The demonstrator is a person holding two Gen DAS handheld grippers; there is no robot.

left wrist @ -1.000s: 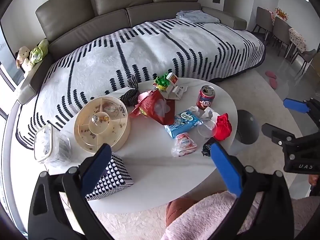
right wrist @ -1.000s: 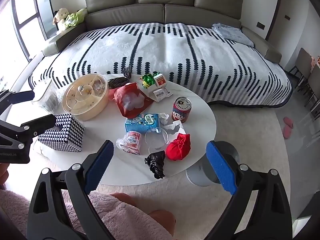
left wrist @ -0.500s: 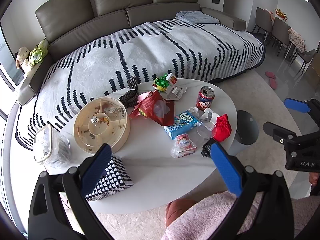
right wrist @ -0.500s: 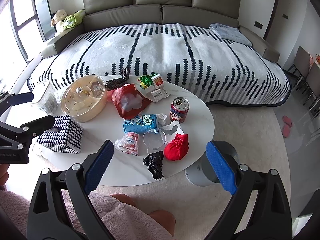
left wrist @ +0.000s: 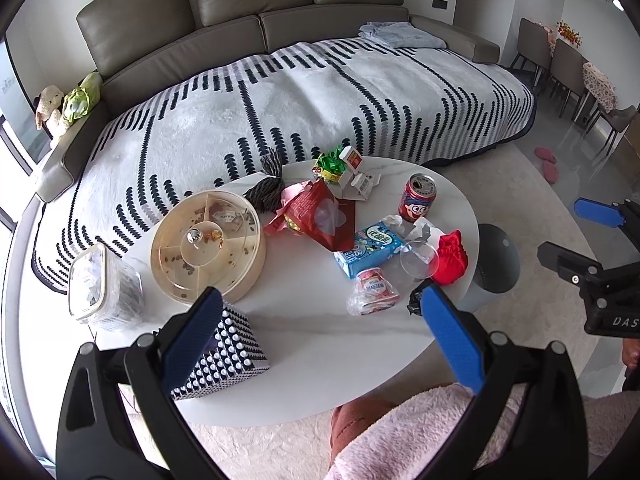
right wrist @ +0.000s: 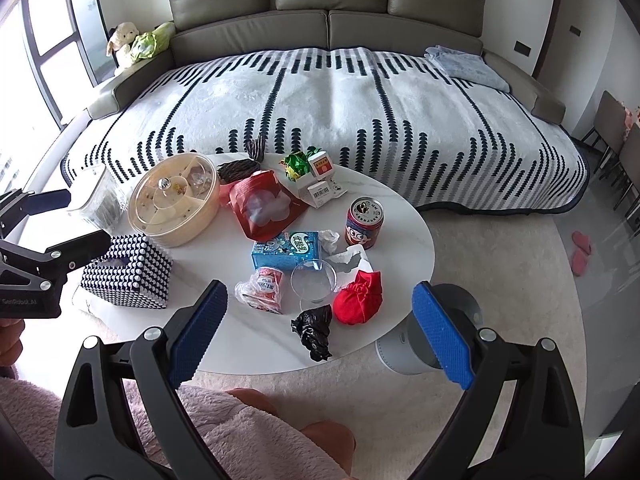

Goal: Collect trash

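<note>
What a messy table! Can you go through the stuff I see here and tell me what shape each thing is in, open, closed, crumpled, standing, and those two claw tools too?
Left gripper: open, empty.
Right gripper: open, empty.
Soda can: upright, top opened.
Red pouch: lying flat.
Blue carton: lying on its side.
Clear cup: empty.
Black bag: crumpled.
Red cloth bag: tied shut.
Snack tray: lid on.
Grey bin: upright beside table.
</note>
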